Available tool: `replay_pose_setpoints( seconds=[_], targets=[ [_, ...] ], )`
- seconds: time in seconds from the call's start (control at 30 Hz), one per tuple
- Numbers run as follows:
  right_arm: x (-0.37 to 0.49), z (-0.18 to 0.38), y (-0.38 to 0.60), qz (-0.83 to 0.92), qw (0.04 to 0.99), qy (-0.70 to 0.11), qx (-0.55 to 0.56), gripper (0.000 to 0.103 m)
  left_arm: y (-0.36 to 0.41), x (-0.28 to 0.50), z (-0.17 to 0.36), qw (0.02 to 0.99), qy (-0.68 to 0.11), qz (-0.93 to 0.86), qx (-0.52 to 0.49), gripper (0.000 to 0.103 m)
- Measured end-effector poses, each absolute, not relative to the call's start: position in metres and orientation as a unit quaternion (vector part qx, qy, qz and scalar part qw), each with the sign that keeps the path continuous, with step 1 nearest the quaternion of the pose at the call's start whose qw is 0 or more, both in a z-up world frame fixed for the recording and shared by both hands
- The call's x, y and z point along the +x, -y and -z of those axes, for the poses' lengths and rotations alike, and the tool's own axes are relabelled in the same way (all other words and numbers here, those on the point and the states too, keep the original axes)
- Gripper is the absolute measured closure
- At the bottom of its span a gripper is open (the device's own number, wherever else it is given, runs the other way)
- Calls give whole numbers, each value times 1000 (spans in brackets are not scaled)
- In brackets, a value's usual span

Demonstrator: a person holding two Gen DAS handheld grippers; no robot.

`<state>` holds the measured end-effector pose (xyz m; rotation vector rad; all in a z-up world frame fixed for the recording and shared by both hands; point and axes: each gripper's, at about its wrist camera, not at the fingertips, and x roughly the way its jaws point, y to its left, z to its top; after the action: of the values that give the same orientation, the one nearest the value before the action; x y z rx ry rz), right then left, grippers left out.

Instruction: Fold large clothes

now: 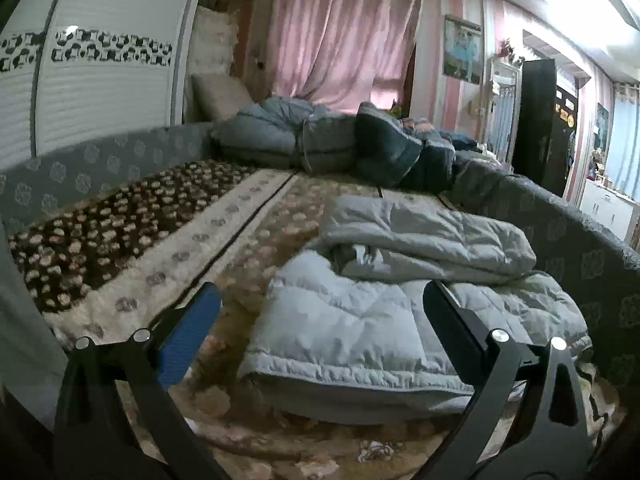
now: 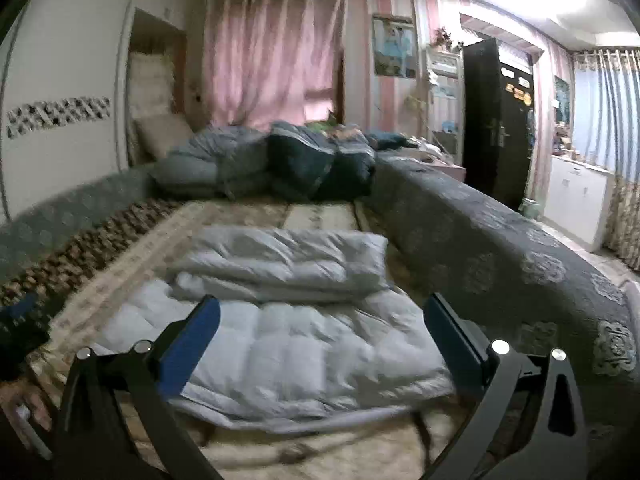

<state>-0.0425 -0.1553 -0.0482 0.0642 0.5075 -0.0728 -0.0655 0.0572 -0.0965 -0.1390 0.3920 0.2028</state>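
Note:
A pale grey quilted padded coat (image 1: 360, 320) lies on the patterned bed cover, its far part folded back over itself into a thick roll (image 1: 424, 236). It also shows in the right wrist view (image 2: 304, 344), with the roll (image 2: 288, 260) behind. My left gripper (image 1: 322, 300) is open and empty, hovering above the coat's near left part. My right gripper (image 2: 322, 312) is open and empty above the coat's near half. The right wrist view is blurred.
The bed has a grey padded surround (image 1: 568, 232) on both sides. A heap of grey and dark blue bedding (image 1: 332, 144) lies at the far end. A white wardrobe (image 1: 92, 80) stands to the left, pink curtains (image 1: 340, 32) behind, a dark door (image 2: 496, 120) to the right.

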Motion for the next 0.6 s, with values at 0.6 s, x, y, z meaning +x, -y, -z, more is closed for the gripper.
replay_pose_setpoints(
  seconds=[0.6],
  targets=[
    [26, 196, 260, 147, 883, -432, 111, 2, -93, 25, 215, 915, -341, -205, -68, 3]
  ],
)
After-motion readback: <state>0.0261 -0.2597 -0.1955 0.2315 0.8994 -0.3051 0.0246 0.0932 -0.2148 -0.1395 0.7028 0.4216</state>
